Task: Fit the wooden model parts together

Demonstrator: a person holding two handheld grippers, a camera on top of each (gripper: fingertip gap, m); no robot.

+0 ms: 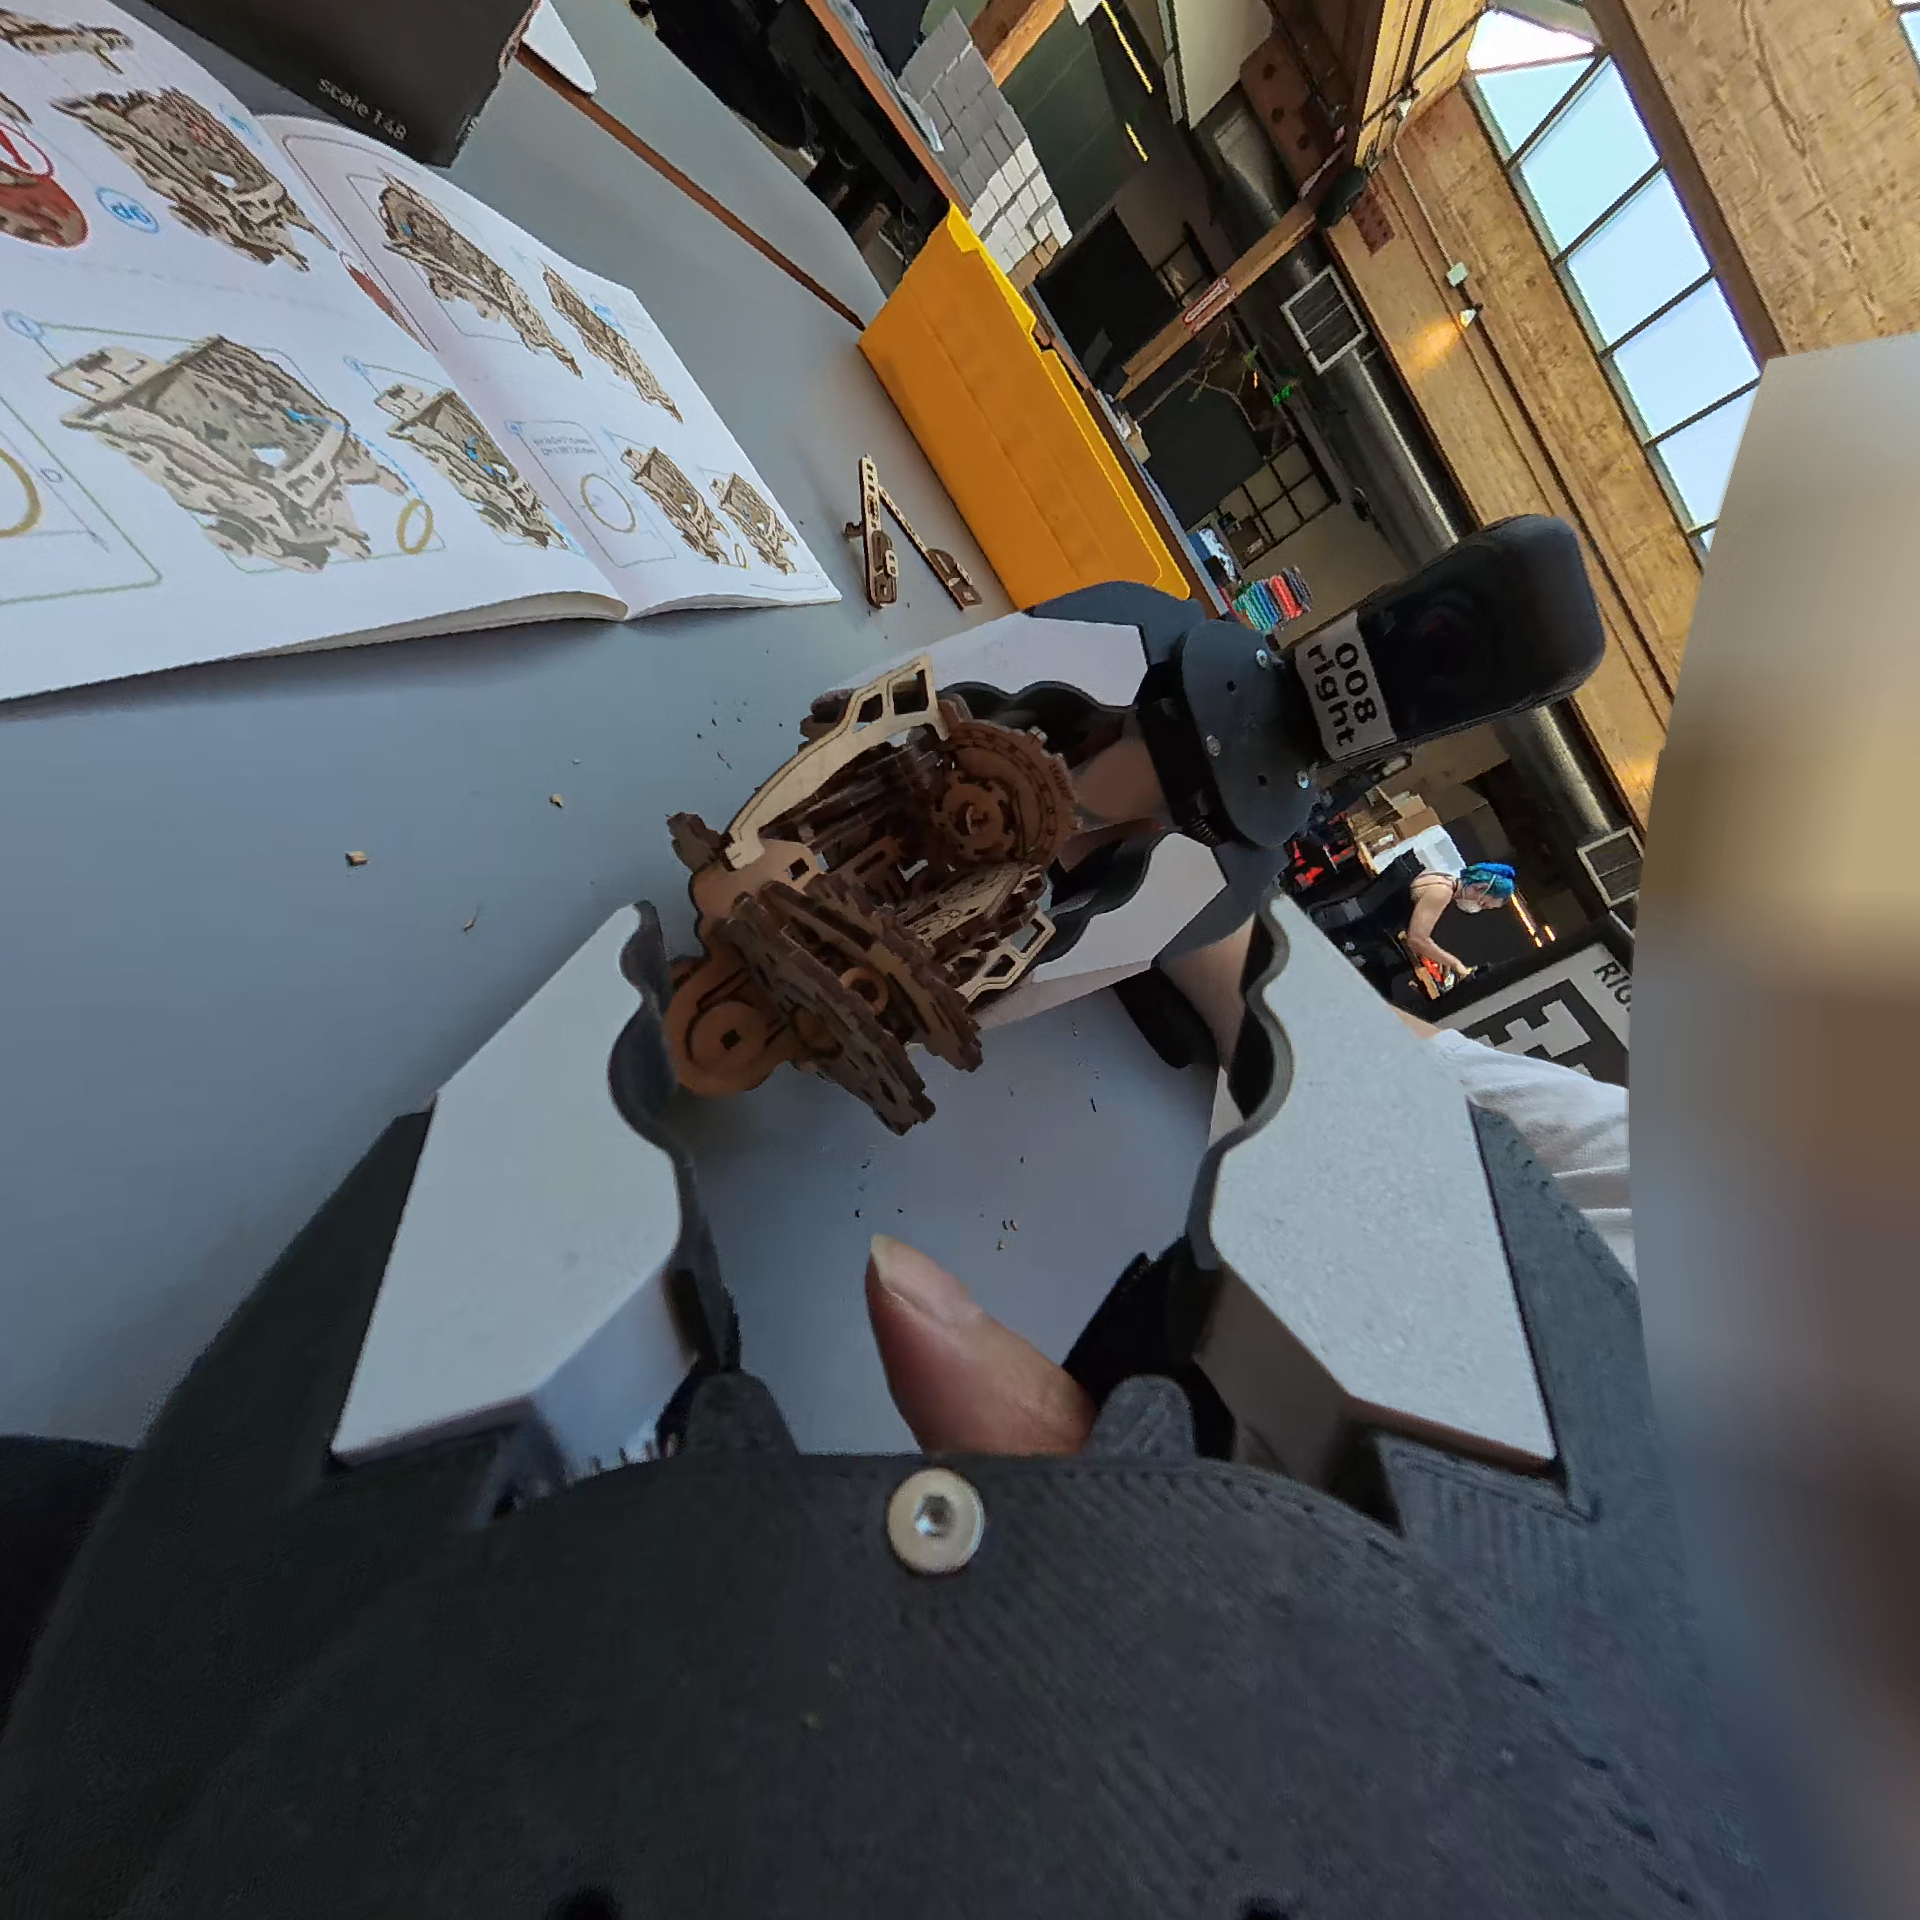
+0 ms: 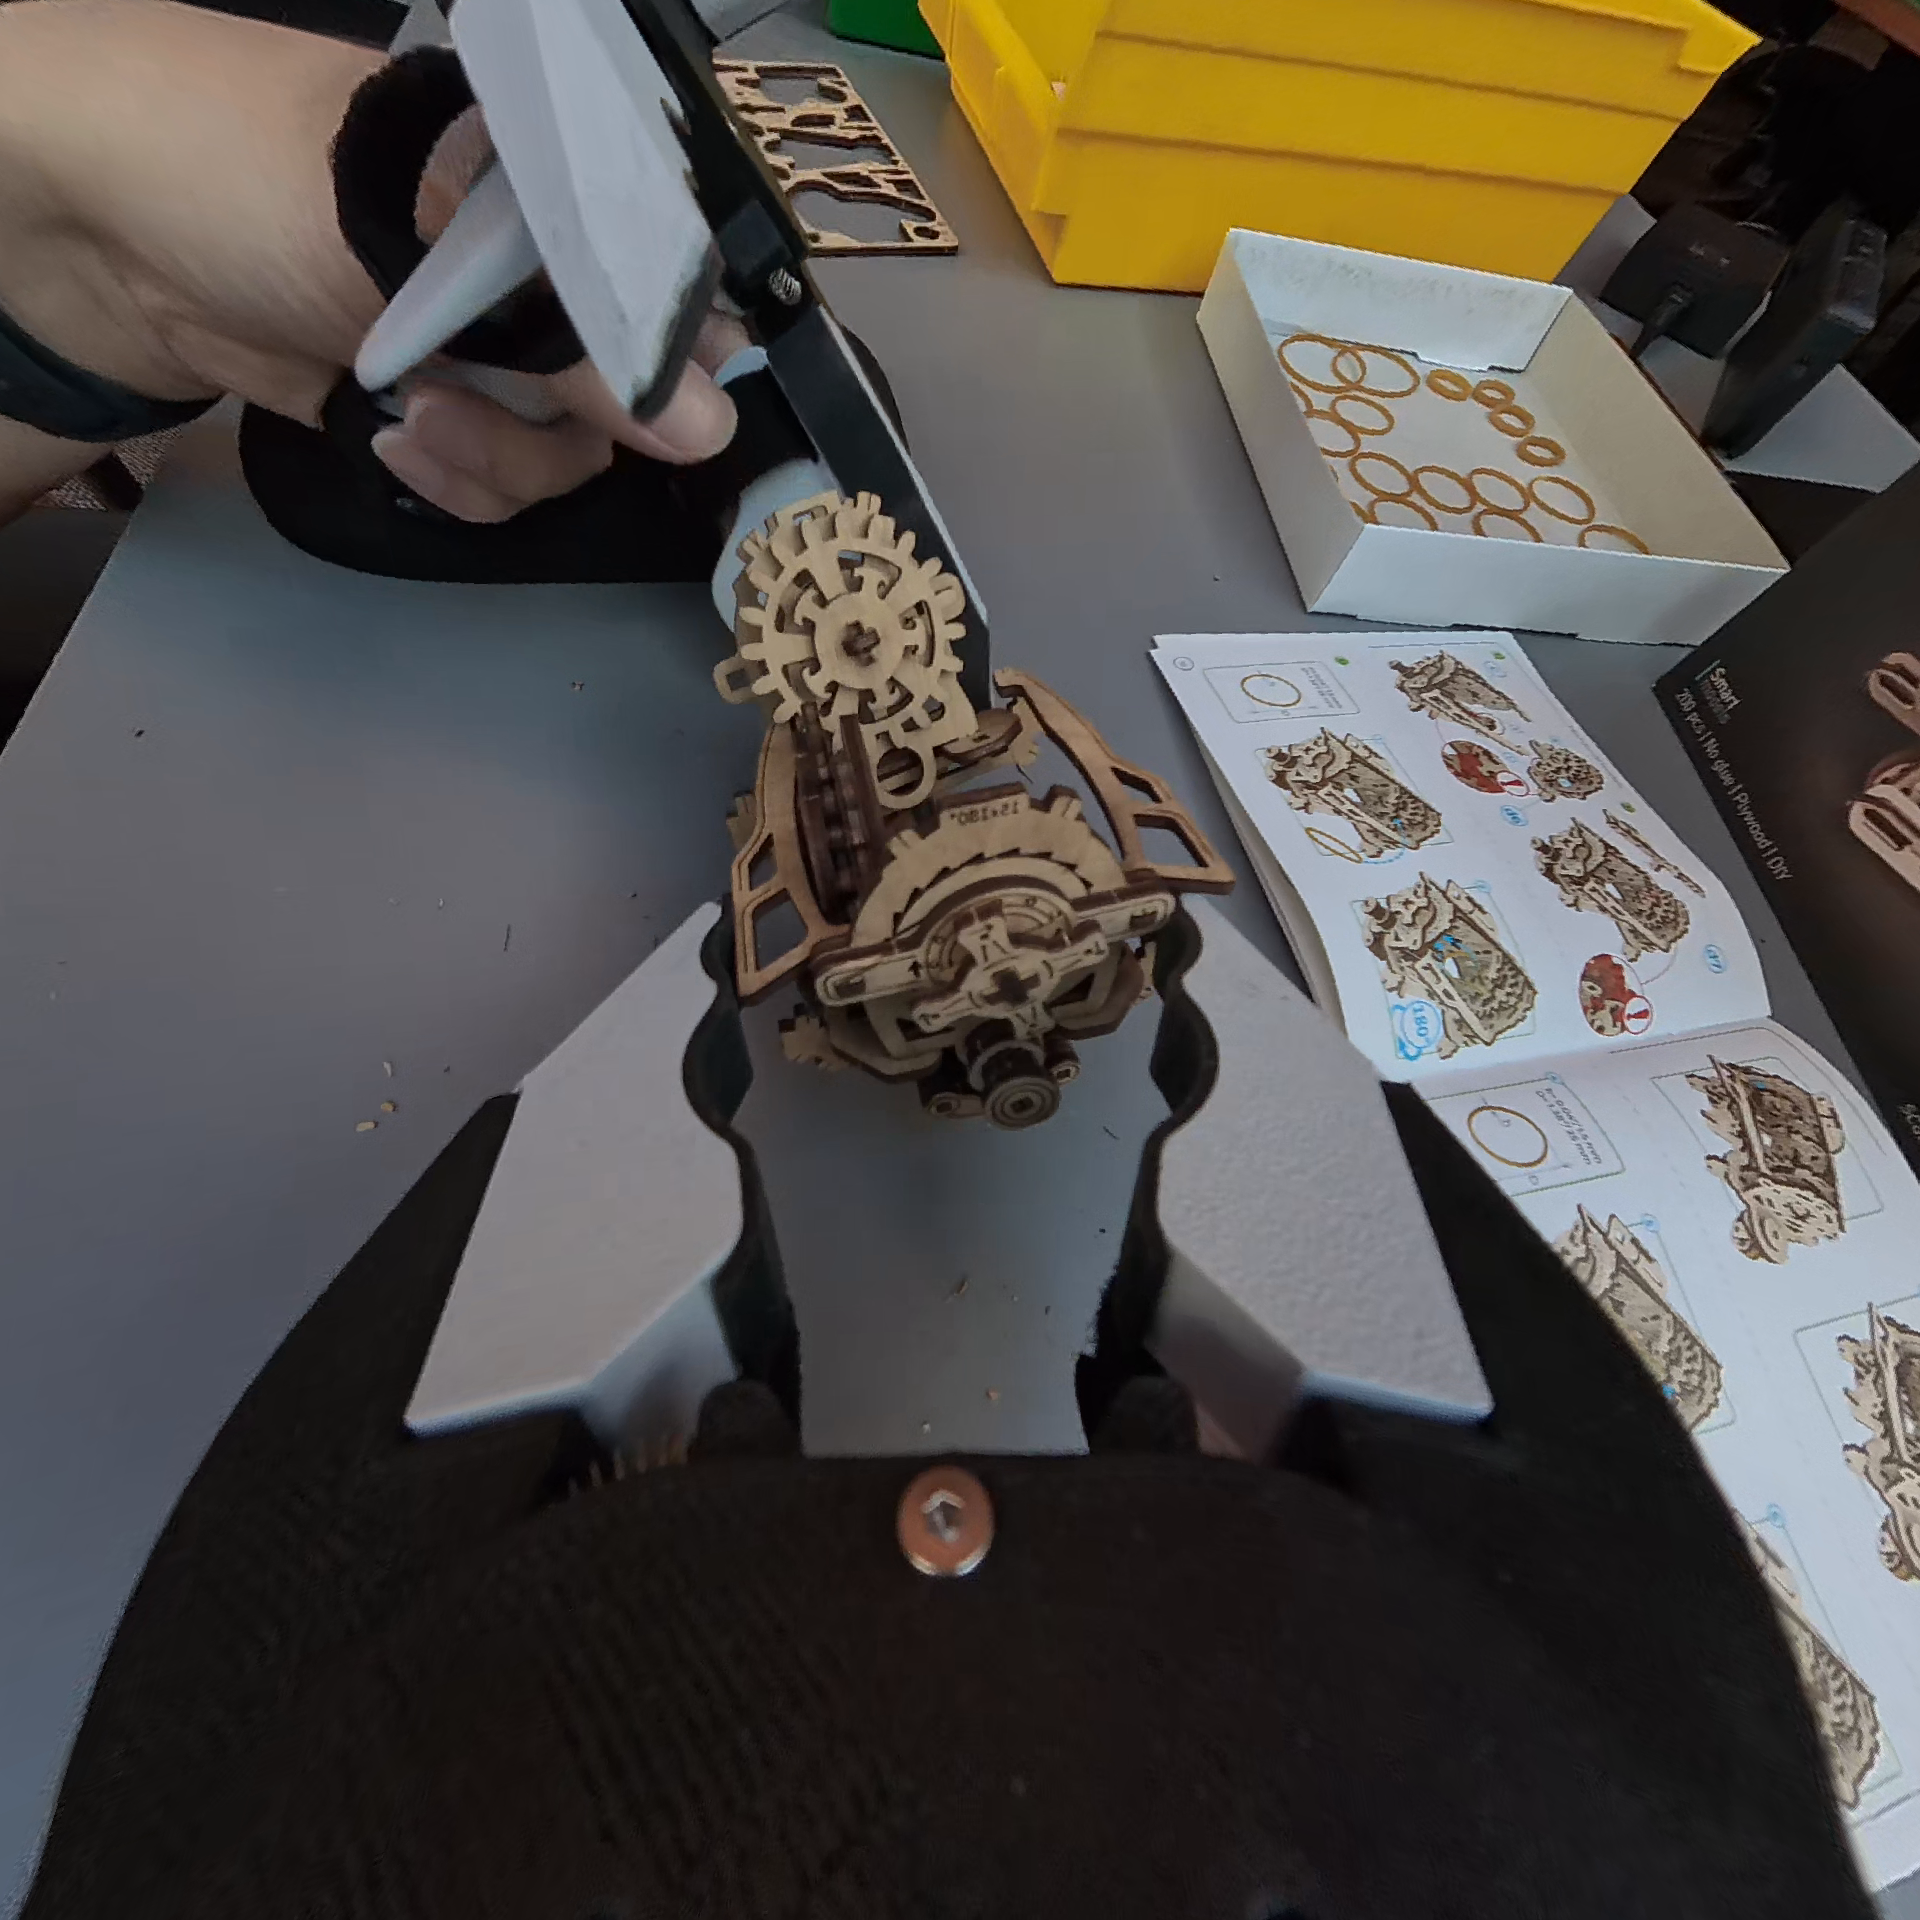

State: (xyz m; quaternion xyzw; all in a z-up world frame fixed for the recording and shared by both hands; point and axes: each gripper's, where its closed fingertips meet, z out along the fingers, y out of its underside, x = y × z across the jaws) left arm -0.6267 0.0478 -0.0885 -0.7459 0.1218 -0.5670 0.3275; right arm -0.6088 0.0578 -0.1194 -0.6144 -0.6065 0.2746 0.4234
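A wooden gear model [image 2: 935, 883] stands tilted on the grey table [image 2: 312, 779]. My right gripper [image 2: 945, 966] is shut on the model's base, one finger on each side. In the left wrist view the model [image 1: 862, 894] is held by the right gripper [image 1: 1060, 790] from the far side. My left gripper [image 1: 945, 997] is wide open. Its left fingertip [image 1: 639, 997] touches a round gear at the model's end, and its right finger stands apart. In the right wrist view the left gripper [image 2: 727, 343] reaches in from the upper left behind the top gear [image 2: 852, 623].
An open instruction booklet [image 2: 1507, 883] lies to the right. A white box [image 2: 1507, 597] of rubber rings and a yellow bin [image 2: 1299, 135] stand behind it. A loose wooden piece [image 1: 894, 540] lies by the bin [image 1: 997, 416]. A cut-out wooden sheet [image 2: 831, 156] lies at the back. Across from one pair of fingers to the other is roughly 5 cm.
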